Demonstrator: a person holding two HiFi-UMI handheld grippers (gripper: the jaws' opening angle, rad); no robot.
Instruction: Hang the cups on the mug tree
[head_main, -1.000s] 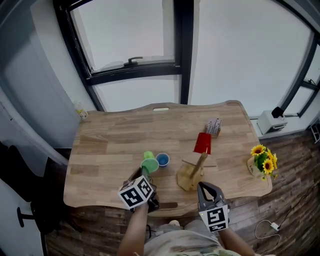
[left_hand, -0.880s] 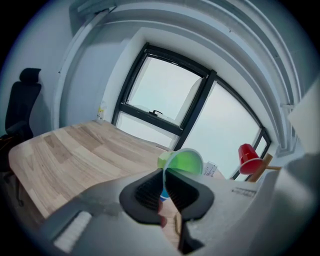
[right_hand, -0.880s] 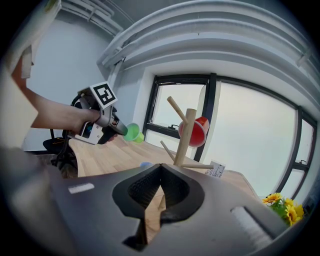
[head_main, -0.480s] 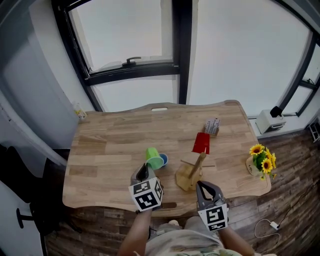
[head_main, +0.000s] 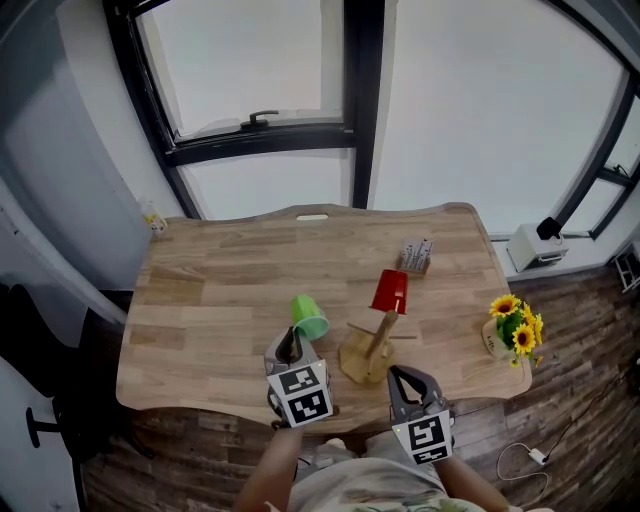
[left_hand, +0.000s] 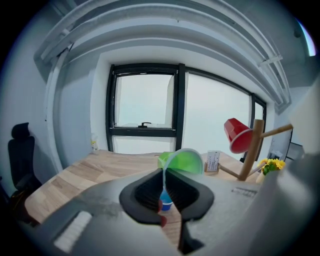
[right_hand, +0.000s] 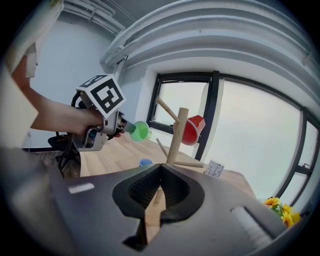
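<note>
My left gripper (head_main: 290, 345) is shut on the rim of a green cup (head_main: 309, 316) and holds it tilted above the table, just left of the wooden mug tree (head_main: 368, 347). A red cup (head_main: 389, 291) hangs on one of the tree's pegs. In the left gripper view the green cup (left_hand: 182, 161) sits at the fingertips, with a blue cup (left_hand: 166, 204) on the table below and the red cup (left_hand: 237, 135) to the right. My right gripper (head_main: 403, 378) is shut and empty, close in front of the tree (right_hand: 176, 137). Its view also shows the blue cup (right_hand: 145, 162).
A pot of sunflowers (head_main: 512, 335) stands at the table's right edge. A small card holder (head_main: 415, 256) sits behind the tree. A little figure (head_main: 152, 221) is at the back left corner. A black chair (head_main: 40, 330) stands left of the table.
My left gripper has rolled and risen with the green cup, which now tilts and hides the blue cup in the head view. My right gripper has stayed put.
</note>
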